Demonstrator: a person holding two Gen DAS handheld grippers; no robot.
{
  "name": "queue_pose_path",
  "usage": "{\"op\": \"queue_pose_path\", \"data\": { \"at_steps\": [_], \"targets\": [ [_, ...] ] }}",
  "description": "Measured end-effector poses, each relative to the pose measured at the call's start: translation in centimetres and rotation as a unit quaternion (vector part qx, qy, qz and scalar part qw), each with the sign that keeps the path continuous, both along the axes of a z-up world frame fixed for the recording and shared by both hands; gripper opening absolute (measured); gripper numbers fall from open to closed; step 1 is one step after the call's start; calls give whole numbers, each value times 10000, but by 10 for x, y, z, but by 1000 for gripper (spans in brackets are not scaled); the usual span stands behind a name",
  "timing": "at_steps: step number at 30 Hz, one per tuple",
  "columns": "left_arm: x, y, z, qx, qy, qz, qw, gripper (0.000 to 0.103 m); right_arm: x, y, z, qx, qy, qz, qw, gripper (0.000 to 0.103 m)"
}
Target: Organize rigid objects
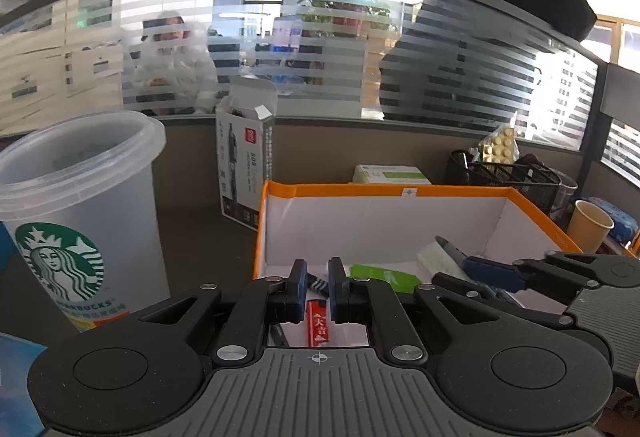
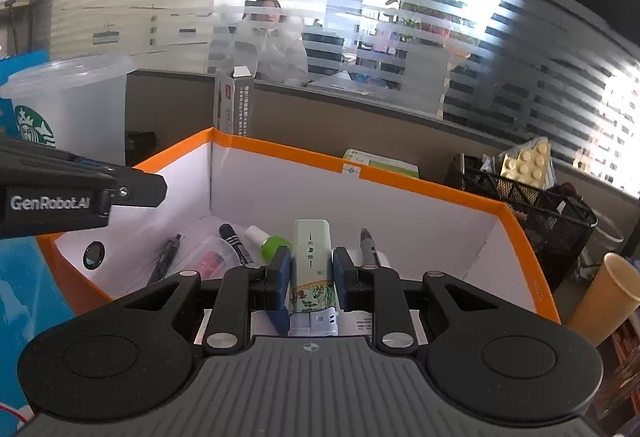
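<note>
Left wrist view. My left gripper [image 1: 318,287] hung over the near edge of the orange-rimmed box [image 1: 384,190], tilted downward. Its blue pads sat nearly together with nothing pinched between them; a red lighter [image 1: 318,321] lay on the box floor beneath, at 6 o'clock from the tips, and I could not tell whether they touched it. A green card [image 1: 384,275] lay at 3 o'clock of the tips. My right gripper [image 1: 496,273] reached in from 3 o'clock, low over the box. A Starbucks cup [image 1: 80,213] stood outside the box at 9 o'clock, and an opened product carton [image 1: 246,157] stood at 11 o'clock behind the box corner.

Right wrist view. My right gripper [image 2: 312,269] straddled a pale green lighter [image 2: 312,269], the blue pads flanking its sides; whether they pressed or had slackened I could not tell. It too pointed downward into the box. On the floor beyond lay a black pen [image 2: 165,259] and marker [image 2: 237,243] at 10 o'clock, a green-capped bottle [image 2: 266,240] at 11, and a grey pen [image 2: 369,247] at 1 o'clock.

Risks, as I judged them: if the hold was loose, the lighter could tip forward onto the bottle or roll against the grey pen. The two tools were close over one box; a careless swing could knock them together, or catch the orange rim and shift the whole box toward the cup.
</note>
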State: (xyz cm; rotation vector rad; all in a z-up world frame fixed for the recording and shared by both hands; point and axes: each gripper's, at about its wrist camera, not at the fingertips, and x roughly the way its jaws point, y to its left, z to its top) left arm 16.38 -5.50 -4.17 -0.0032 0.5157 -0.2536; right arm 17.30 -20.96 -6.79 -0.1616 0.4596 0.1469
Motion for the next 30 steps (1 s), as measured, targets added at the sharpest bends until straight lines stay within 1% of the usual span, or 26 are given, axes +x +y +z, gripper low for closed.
{"op": "queue_pose_path", "data": {
  "at_steps": [2, 6, 11, 13, 14, 15, 16, 17, 18, 19, 20, 22, 23, 25, 30],
  "targets": [
    [-1, 1, 2, -10, -16, 23, 10000, 10, -1, 0, 0, -68, -51, -93, 9999, 32],
    [-8, 3, 7, -19, -55, 57, 10000, 10, -5, -1, 4, -53, -29, -116, 9999, 33],
    [-24, 11, 16, -22, -178, 165, 9997, 12, -17, -3, 15, 113, -159, -210, 9996, 35],
    [-31, 16, 20, -46, -235, 228, 9995, 14, -25, -2, 22, 200, -260, -238, 9992, 39],
    [-36, 19, 23, -63, -250, 268, 9993, 15, -30, -2, 25, 273, -343, -267, 9987, 47],
    [-39, 21, 24, -79, -263, 309, 9991, 21, -36, -1, 29, 357, -438, -287, 9980, 60],
    [-44, 25, 27, -109, -301, 370, 9988, 32, -43, 0, 33, 457, -569, -306, 9969, 68],
    [-48, 28, 29, -125, -340, 421, 9985, 42, -51, 1, 36, 538, -723, -326, 9954, 83],
    [-54, 31, 31, -118, -409, 507, 9978, 64, -58, 3, 39, 580, -871, -354, 9939, 91],
    [-60, 34, 33, -67, -525, 659, 9964, 75, -65, 6, 42, 581, -993, -371, 9927, 92],
    [-66, 37, 36, -3, -651, 784, 9948, 78, -72, 9, 45, 571, -1093, -393, 9916, 93],
    [-76, 44, 41, 94, -790, 966, 9921, 91, -83, 13, 50, 568, -1272, -406, 9894, 100],
    [-80, 48, 44, 94, -820, 1043, 9911, 94, -89, 15, 52, 567, -1348, -422, 9883, 103],
    [-89, 57, 47, 21, -855, 1151, 9897, 103, -100, 20, 55, 582, -1463, -406, 9867, 103],
    [-105, 75, 55, -111, -805, 1320, 9879, 103, -121, 33, 62, 419, -1670, -403, 9842, 103]
  ]
}}
